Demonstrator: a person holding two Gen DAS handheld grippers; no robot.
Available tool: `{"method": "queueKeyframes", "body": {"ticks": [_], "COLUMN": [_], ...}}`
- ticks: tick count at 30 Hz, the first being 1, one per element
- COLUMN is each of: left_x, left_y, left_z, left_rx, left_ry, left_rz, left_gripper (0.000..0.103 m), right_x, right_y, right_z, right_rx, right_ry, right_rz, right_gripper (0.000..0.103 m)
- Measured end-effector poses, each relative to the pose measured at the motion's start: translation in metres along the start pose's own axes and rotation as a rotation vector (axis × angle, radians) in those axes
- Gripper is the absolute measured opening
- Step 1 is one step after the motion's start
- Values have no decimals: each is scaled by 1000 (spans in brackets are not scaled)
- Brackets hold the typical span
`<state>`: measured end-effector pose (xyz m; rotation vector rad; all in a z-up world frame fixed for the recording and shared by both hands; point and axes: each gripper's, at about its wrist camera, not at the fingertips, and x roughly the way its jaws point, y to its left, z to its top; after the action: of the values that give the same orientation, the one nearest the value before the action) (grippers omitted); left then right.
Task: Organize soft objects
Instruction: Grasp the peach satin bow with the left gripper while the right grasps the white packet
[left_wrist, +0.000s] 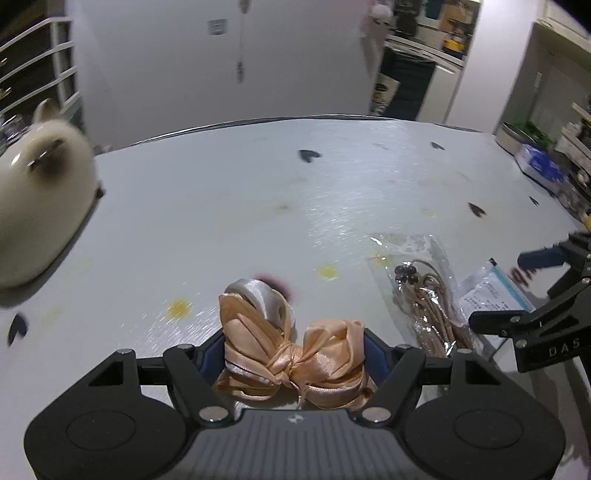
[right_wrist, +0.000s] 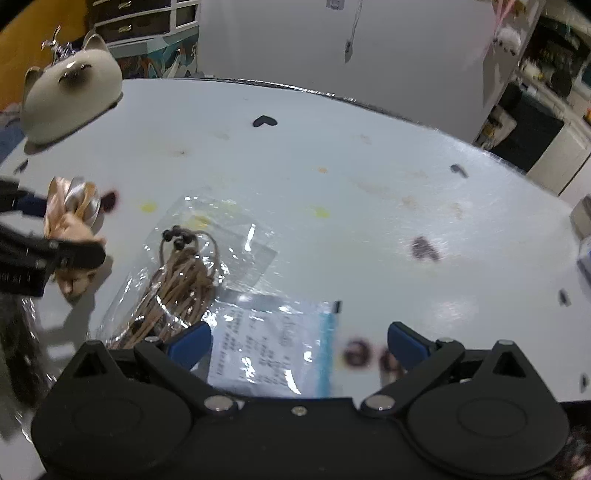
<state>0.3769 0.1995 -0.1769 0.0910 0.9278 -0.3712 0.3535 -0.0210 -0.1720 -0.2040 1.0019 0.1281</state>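
Left gripper (left_wrist: 293, 354) pinching a peach satin bow (left_wrist: 288, 350), lower centre of the left wrist view; blue pads pressed against both sides of it. Bow seen again at the left edge of the right wrist view. Right gripper (right_wrist: 299, 341) spread wide, nothing between the pads, hovering over a clear bag with a printed label (right_wrist: 273, 350). Just beside it, a second clear bag holding brown cord (right_wrist: 184, 284). White worktop (right_wrist: 332, 155) with small coloured marks. Cream cat figure (right_wrist: 70, 96) upper left

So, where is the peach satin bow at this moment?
The peach satin bow sits between the left gripper's fingers, low in the left wrist view, left of the clear bag of cords.
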Motion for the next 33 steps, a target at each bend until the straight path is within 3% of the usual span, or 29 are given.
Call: {"method": "queueKeyframes", "body": {"ticks": [6,15,19,23,26,30,33], "left_x": [-9,-17,-23,-27,-31,-38,-40], "left_y": [10,9,10,10,9,7,4], "left_z": [-8,-14,-15,-18,-20,-22,-24], "left_rx": [-71,-114,-147,-169,-189,-211,-202], "left_ry": [1,-4,-11,-11,-13,-25,-24], "left_rz": [33,46,43,47,48,54,60], "left_gripper": [73,66,62,59,52,52,60], "right_x": [11,8,1,-6,-11,-19,-30], "right_y": [2,9,8,8,9,8,6], "right_z": [-1,-6,-8,-13,-16,-23,-26], "right_rx": [137,91,77,65,59,76,83], "right_ry": [65,48,38,32,34,36,13], "right_rz": [87,85,97,110,119,132,131], "right_gripper": [103,103,85,75,71,70,70]}}
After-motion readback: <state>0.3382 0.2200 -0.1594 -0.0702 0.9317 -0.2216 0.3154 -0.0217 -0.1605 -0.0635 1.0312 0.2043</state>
